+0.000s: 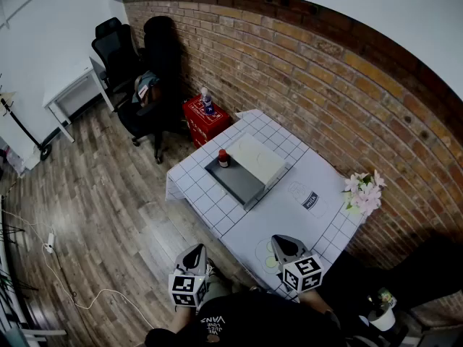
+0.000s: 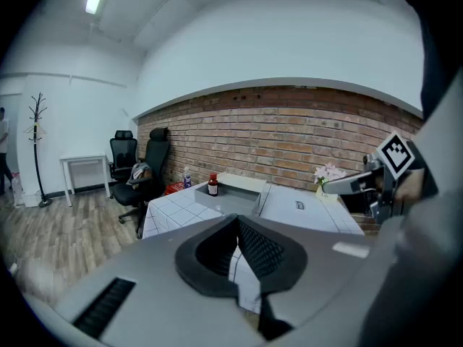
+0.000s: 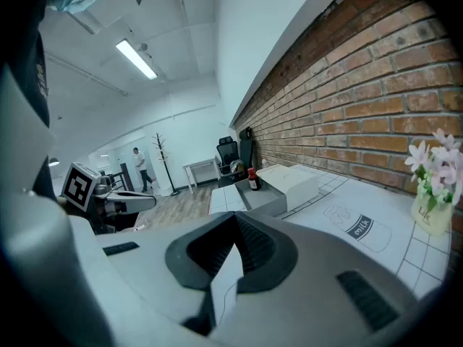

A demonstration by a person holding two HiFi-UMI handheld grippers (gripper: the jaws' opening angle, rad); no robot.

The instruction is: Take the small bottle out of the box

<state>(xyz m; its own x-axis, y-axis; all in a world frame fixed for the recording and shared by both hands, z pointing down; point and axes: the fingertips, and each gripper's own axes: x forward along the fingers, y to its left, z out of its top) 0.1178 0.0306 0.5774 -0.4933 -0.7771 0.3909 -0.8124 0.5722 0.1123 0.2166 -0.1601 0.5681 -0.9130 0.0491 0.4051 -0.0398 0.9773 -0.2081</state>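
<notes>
Brick-walled room, checked desk (image 1: 205, 194): small bottle (image 1: 223, 159) stands upright in the far left corner of the open box (image 1: 239, 183). Left claw (image 1: 194, 251) and right claw (image 1: 281, 241) are both closed, empty, well short. Risk: the box wall crowds the grasp, so the bottle could tip.

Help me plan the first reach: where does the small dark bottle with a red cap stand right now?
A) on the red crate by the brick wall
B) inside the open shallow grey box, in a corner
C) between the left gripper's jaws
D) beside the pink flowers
B: the head view shows the small dark bottle with a red cap standing upright in a corner of the open shallow grey box.
</notes>
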